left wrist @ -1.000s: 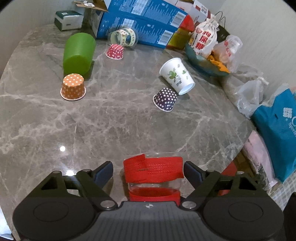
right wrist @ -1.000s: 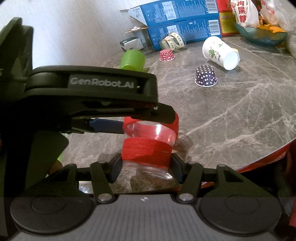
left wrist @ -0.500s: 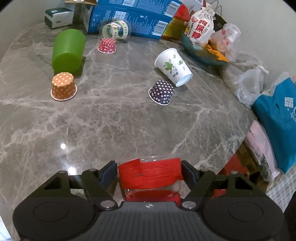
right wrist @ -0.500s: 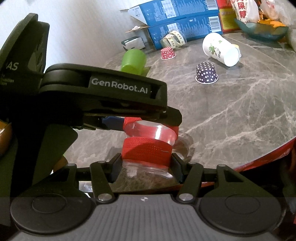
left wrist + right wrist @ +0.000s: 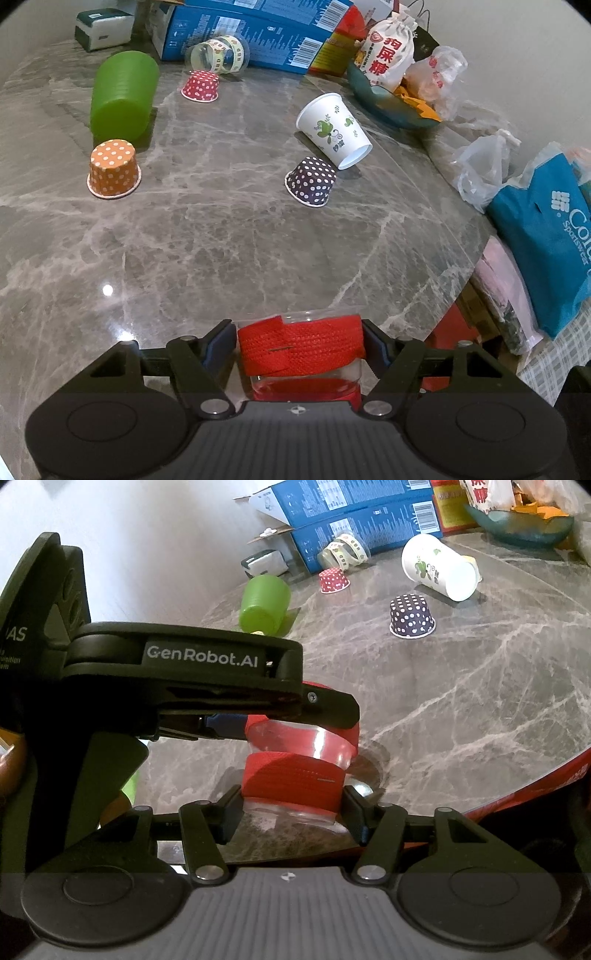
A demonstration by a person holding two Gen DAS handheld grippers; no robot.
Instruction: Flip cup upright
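Little has moved since the earlier frames: both my grippers, left and right, stay clamped on the cup. It hangs just above the table edge, seemingly mid-flip; setting it down upright remains.

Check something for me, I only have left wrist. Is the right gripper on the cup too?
Observer: Yes. The right gripper is closed on the cup, at its lower red band.
Operator: Where's the left one relative to that?
Observer: The left gripper clamps the upper red band, and clear wall shows between the two bands.
Operator: Cup on the table?
Observer: Contact is unclear. Right wrist shows the cup's clear lower end near the table's front edge.
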